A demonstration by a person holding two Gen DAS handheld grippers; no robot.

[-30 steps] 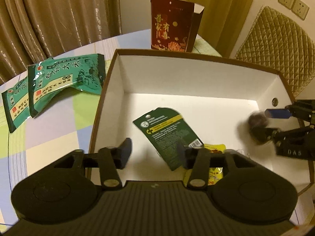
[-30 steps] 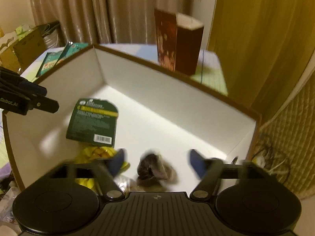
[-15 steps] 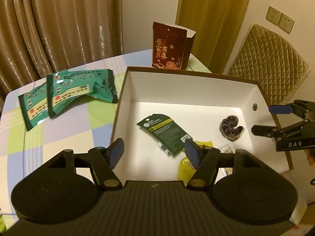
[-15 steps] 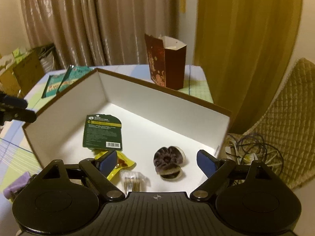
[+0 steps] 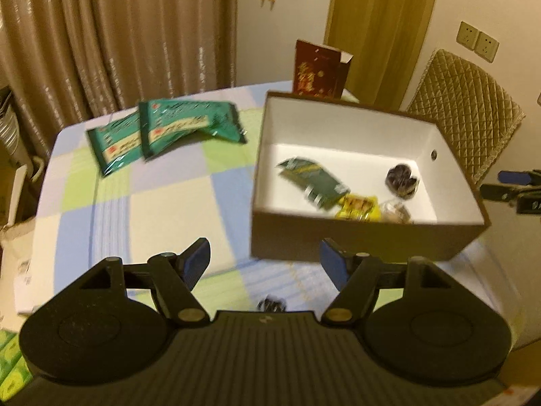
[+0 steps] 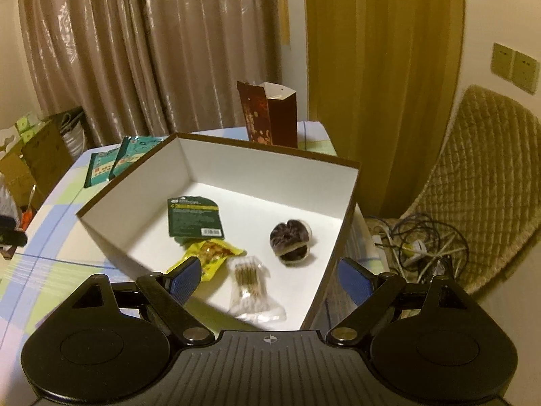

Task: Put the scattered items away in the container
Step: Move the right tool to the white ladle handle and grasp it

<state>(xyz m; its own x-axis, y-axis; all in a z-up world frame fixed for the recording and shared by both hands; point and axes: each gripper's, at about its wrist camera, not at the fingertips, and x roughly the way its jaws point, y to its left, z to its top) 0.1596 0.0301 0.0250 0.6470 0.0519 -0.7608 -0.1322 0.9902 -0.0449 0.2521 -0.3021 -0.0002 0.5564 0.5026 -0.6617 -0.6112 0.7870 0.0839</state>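
Box (image 6: pixel 138 182), brown outside, white inside, sits on checked tablecloth (image 5: pixel 162 209). Inside: dark green card pack (image 6: pixel 195 217), yellow snack packet (image 6: pixel 211 253), clear sachet (image 6: pixel 250 286), dark round item (image 6: pixel 291 239). Two teal pouches (image 5: pixel 169 132) lie on cloth, well apart from box, overlapping. Left gripper (image 5: pixel 264 258): jaws have just been opening, nothing btwn them. Right gripper (image 6: pixel 270 275): jaws wide, empty, over box's near edge.
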